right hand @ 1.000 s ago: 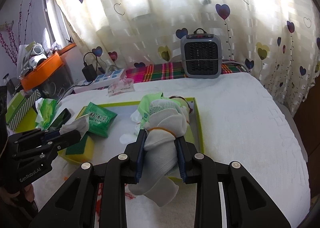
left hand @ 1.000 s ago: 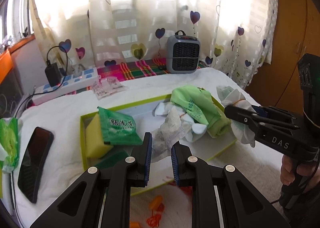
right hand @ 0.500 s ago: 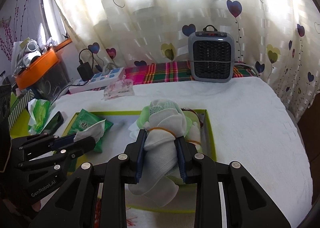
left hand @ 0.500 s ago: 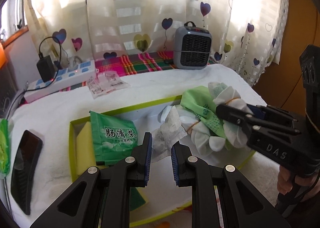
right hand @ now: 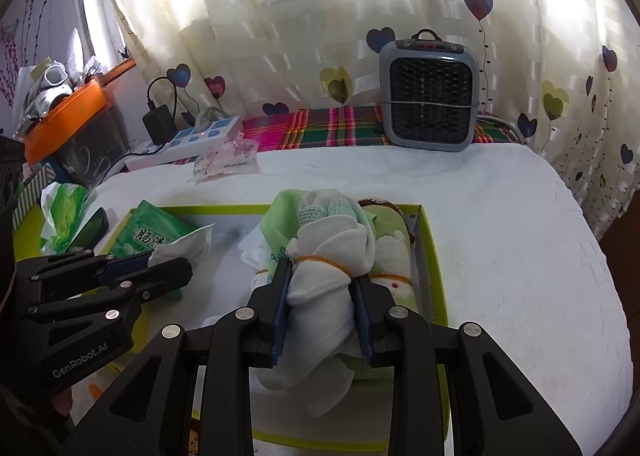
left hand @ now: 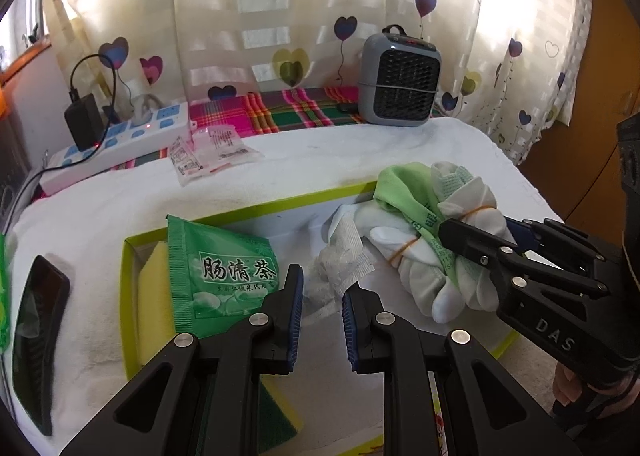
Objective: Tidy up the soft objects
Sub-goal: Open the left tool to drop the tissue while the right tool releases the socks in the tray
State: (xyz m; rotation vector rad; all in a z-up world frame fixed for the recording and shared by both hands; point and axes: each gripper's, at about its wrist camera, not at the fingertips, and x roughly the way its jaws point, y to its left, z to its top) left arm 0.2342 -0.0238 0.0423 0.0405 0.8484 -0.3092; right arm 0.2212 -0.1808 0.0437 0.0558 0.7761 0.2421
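Observation:
A lime-rimmed tray [left hand: 248, 209] lies on the white towel. In it are a green tea sachet [left hand: 216, 276], a yellow sponge [left hand: 154, 296] and a pale green sock roll [right hand: 390, 240]. My left gripper [left hand: 320, 312] is shut on a crinkled white sachet [left hand: 340, 268], held low over the tray's middle. My right gripper [right hand: 322, 296] is shut on a white sock bundle [right hand: 324, 268] bound with an orange rubber band, and holds it over the tray's right part beside the green roll. Light green cloth [left hand: 400, 187] lies under the bundle's far end.
A grey heater [left hand: 400, 83] stands at the back on plaid cloth. A power strip [left hand: 120, 139] with a charger and clear packets [left hand: 212, 151] lie at the back left. A black phone [left hand: 38, 332] and a green tissue pack [right hand: 64, 215] lie left of the tray.
Both grippers came forward and lower over the tray, each keeping its hold. The sock bundle moved from the tray's right edge to above its contents.

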